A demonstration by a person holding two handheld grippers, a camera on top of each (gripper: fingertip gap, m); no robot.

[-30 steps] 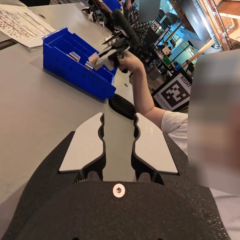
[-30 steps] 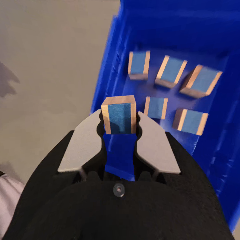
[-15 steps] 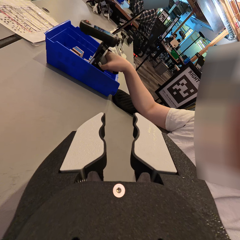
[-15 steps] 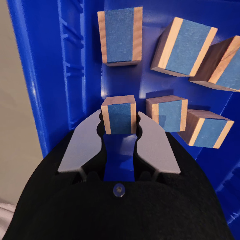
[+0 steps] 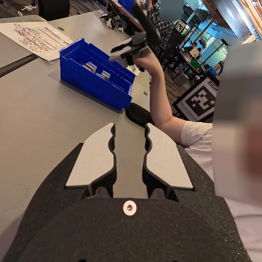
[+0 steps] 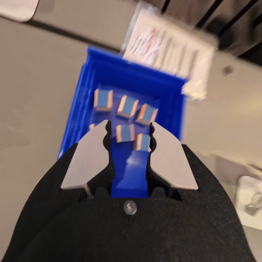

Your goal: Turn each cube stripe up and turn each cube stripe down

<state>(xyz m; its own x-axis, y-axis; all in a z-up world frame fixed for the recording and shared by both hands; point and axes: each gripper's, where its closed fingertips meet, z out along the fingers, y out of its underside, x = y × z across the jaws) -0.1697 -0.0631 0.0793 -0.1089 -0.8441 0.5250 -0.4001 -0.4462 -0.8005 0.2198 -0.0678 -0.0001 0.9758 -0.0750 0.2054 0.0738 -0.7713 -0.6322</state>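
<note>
Right tool (image 6: 129, 124) hangs open and empty above the bin (image 6: 176, 107), cubes (image 6: 125, 133) stripe-up; left tool (image 5: 129, 125) idles open, empty.

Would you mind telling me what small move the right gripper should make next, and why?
Probably lower the right gripper, open and empty above the blue bin, onto a cube: every cube in view shows its stripe up, so the stripe-down pass looks next.

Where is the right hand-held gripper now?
The right hand-held gripper hangs open above the blue bin, over its striped cubes; left wrist view shows it raised.
</note>
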